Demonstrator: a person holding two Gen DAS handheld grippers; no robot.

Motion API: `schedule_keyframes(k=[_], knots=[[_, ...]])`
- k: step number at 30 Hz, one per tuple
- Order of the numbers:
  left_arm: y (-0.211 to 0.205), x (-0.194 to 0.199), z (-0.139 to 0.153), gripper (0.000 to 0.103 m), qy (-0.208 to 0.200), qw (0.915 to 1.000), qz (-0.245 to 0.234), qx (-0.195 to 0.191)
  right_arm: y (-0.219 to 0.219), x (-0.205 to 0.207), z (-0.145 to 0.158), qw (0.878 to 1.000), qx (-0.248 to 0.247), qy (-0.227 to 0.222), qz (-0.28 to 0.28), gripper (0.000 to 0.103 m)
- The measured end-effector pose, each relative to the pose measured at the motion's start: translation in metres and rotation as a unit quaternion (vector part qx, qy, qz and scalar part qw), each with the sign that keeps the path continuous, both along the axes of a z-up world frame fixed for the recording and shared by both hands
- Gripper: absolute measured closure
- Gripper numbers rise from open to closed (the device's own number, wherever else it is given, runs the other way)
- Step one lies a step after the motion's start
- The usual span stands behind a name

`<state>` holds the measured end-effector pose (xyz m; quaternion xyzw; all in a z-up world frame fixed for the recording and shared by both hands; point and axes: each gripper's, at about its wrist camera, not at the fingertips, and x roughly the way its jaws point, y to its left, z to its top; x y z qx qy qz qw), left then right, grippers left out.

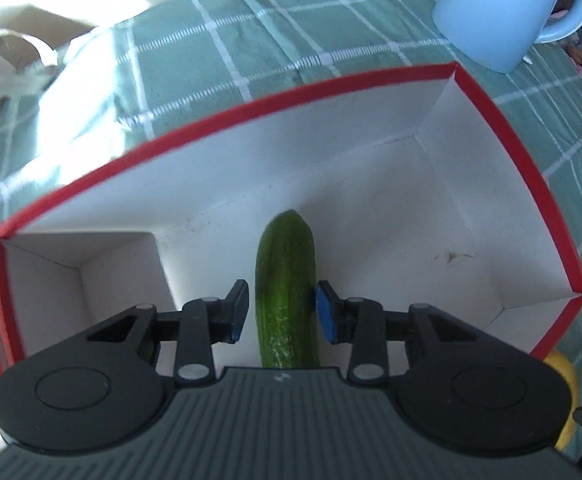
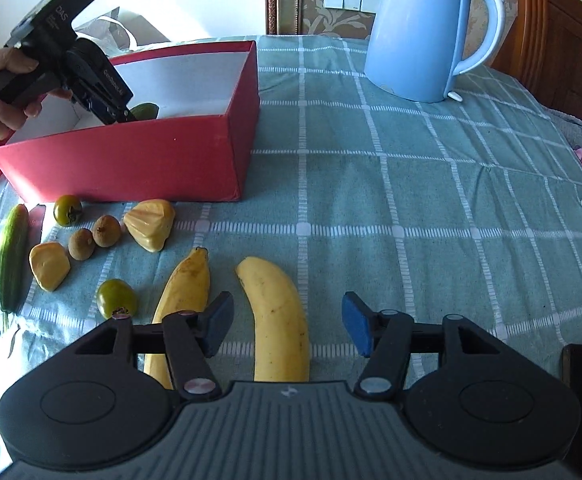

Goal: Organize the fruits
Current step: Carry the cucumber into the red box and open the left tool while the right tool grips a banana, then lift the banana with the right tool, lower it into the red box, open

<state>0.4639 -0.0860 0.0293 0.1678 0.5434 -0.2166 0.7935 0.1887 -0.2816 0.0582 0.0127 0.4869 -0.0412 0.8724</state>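
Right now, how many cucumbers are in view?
2. One cucumber sits inside the red box, between the left gripper fingers; the other cucumber lies on the tablecloth at far left. The box could hide more.

The left wrist camera looks down from close up into the red cardboard box with white inside walls point(image 1: 227, 184). The right wrist camera sits low over the green checked tablecloth point(image 2: 411, 184), facing the far wall. Both see the box point(image 2: 131, 164) and the tall light blue kettle point(image 1: 507, 12) point(image 2: 423, 32).
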Motion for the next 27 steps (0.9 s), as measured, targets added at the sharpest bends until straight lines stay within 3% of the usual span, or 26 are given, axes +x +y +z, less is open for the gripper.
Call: schedule_keyframes(k=[1, 3, 5, 10, 12, 15, 20, 27], knots=[[0.002, -0.005, 0.015, 0.059, -0.037, 0.9993, 0.002, 0.011, 0.002, 0.000, -0.001, 1.000, -0.002, 0.001, 0.001, 0.032], [0.009, -0.018, 0.043, 0.028, -0.097, 0.9951, 0.003, 0.021, 0.005, 0.002, -0.004, 1.000, -0.011, 0.005, 0.007, 0.031], [0.021, -0.039, 0.072, 0.021, -0.150, 0.9886, 0.004, 0.015, 0.007, 0.006, -0.013, 0.999, -0.022, 0.022, 0.006, 0.031], [0.046, -0.089, 0.113, 0.016, -0.223, 0.9748, 0.015, -0.007, 0.008, 0.012, -0.033, 0.999, -0.014, 0.046, 0.007, 0.036], [0.058, -0.107, 0.124, 0.016, -0.236, 0.9709, 0.035, -0.023, 0.009, 0.014, -0.042, 0.998, -0.021, 0.061, 0.008, 0.053], [0.071, -0.132, 0.132, 0.014, -0.246, 0.9669, 0.056, -0.038, 0.008, 0.015, -0.051, 0.997, -0.016, 0.077, 0.010, 0.062], [0.086, -0.163, 0.130, 0.013, -0.250, 0.9637, 0.088, -0.031, 0.005, 0.016, -0.051, 0.997, -0.007, 0.076, 0.007, 0.069], [0.094, -0.197, 0.126, 0.011, -0.262, 0.9590, 0.108, -0.011, 0.000, 0.017, -0.051, 0.997, 0.007, 0.075, 0.001, 0.070]])
